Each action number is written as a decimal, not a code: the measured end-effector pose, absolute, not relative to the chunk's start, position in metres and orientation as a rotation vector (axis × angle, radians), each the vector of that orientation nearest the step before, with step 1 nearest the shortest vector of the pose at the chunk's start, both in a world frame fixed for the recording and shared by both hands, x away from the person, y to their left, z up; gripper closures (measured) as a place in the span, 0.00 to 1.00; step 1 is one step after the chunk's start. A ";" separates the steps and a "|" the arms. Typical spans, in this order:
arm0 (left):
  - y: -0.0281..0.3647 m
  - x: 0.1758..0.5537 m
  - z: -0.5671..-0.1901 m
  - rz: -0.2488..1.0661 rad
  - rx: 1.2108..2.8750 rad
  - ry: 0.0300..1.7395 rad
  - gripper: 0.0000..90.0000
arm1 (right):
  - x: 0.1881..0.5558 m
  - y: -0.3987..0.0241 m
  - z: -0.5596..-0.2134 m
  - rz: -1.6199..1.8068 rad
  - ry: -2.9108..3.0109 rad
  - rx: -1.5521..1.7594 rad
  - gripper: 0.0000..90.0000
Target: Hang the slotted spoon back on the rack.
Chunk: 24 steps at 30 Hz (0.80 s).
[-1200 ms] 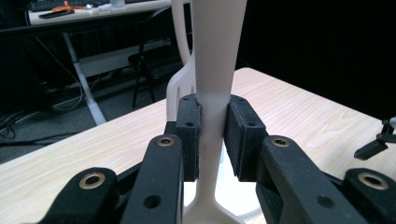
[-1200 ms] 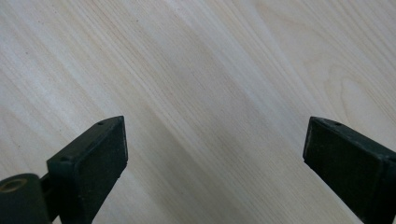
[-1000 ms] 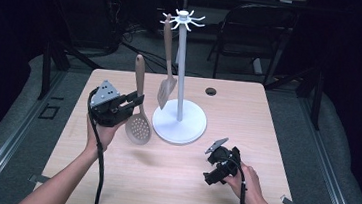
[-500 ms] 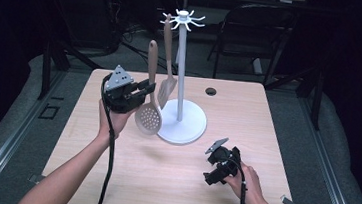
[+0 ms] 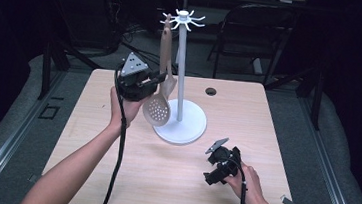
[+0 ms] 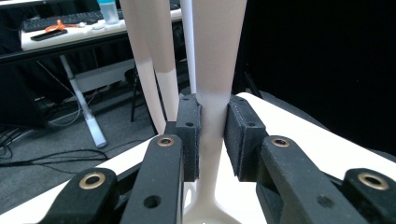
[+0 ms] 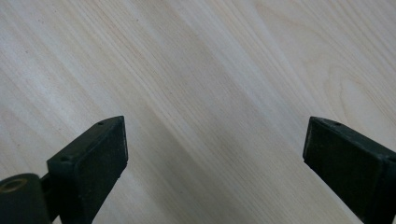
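Left gripper is gripping a slotted spoon by its handle, fingers pressing on both sides of the pale shaft, spoon standing near upright. Perforated bowl is hanging below the fingers, handle top is reaching above them up beside the hooks of the white utensil stand. A second utensil, spatula-like, is hanging just past the fingers, close to the stand pole; can't tell if it is touching the spoon. Stand base is sitting on the bench, below and just beyond the left fingers. Right gripper is resting low over the bench near the front right, well apart from the stand, fingers spread wide with only bare wood grain between them, holding nothing.
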<state>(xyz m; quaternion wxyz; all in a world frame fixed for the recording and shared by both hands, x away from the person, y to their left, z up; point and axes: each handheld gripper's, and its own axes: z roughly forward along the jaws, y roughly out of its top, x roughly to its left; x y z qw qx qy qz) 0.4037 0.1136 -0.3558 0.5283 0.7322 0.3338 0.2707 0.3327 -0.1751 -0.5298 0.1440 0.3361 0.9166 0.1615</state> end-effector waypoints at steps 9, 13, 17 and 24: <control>0.104 0.412 -0.353 0.671 1.758 0.841 0.85 | 0.333 -0.175 -0.529 0.450 2.647 0.959 0.07; 0.104 0.414 -0.354 0.672 1.758 0.856 0.85 | 0.333 -0.175 -0.529 0.453 2.647 0.957 0.07; 0.104 0.418 -0.353 0.681 1.772 0.859 0.85 | 0.333 -0.175 -0.529 0.449 2.648 0.959 0.07; 0.098 0.423 -0.350 0.692 1.790 0.859 0.85 | 0.334 -0.175 -0.530 0.449 2.650 0.960 0.07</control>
